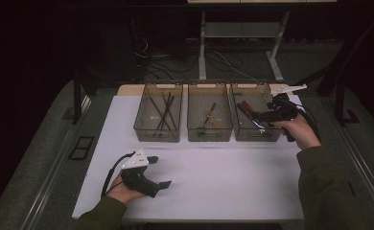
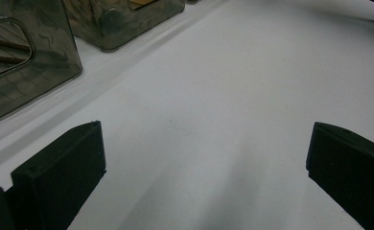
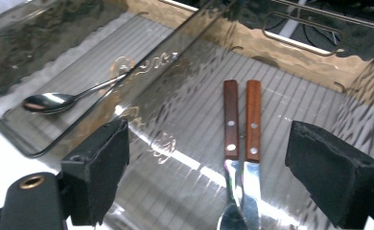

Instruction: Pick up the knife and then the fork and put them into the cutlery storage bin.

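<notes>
I see a left bin [image 1: 157,118] holding dark chopsticks [image 1: 163,113] left of centre, a middle bin [image 1: 209,118] with a spoon [image 3: 63,99], and a white mat [image 1: 214,177] across the lower frame.

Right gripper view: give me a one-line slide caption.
Open right gripper above the clear bin where two wooden-handled knives lie side by side; a spoon in the next bin.

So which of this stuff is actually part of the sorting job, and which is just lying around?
Part of the job:
right hand-held gripper, open
right bin
two wooden-handled knives
middle bin with a spoon
left bin with dark sticks

Just lying about:
cables on the floor
table legs behind
</notes>
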Demonstrator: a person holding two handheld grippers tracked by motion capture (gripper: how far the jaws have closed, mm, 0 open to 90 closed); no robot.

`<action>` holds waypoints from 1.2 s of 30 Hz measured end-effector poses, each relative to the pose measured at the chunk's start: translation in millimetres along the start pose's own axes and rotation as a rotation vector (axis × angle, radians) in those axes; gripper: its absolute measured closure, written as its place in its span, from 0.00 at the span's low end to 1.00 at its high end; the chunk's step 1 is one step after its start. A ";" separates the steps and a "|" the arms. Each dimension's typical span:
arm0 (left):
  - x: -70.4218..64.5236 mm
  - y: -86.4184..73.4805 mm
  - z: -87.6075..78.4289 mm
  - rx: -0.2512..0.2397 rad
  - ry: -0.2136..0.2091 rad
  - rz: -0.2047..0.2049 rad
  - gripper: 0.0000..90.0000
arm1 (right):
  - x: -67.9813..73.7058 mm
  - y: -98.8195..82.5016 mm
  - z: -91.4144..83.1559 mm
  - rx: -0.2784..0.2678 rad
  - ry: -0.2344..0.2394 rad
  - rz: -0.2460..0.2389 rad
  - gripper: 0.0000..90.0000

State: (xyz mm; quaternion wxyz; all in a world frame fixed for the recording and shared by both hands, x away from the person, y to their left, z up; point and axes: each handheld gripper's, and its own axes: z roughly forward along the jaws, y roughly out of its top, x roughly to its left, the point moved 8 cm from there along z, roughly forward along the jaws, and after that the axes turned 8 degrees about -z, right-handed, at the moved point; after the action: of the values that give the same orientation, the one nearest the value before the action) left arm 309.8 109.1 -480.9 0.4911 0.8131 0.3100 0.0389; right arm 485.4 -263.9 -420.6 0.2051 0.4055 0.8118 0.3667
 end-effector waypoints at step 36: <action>-1.6 -1.0 0.5 0.011 0.001 0.003 0.00 | 83.9 -53.3 -47.0 -0.155 0.131 -0.101 0.17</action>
State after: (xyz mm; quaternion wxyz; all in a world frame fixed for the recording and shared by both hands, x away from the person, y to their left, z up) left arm 308.2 108.1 -481.6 0.4865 0.8162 0.3092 0.0384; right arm 379.5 -237.7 -433.8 0.2007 0.3220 0.8121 0.4433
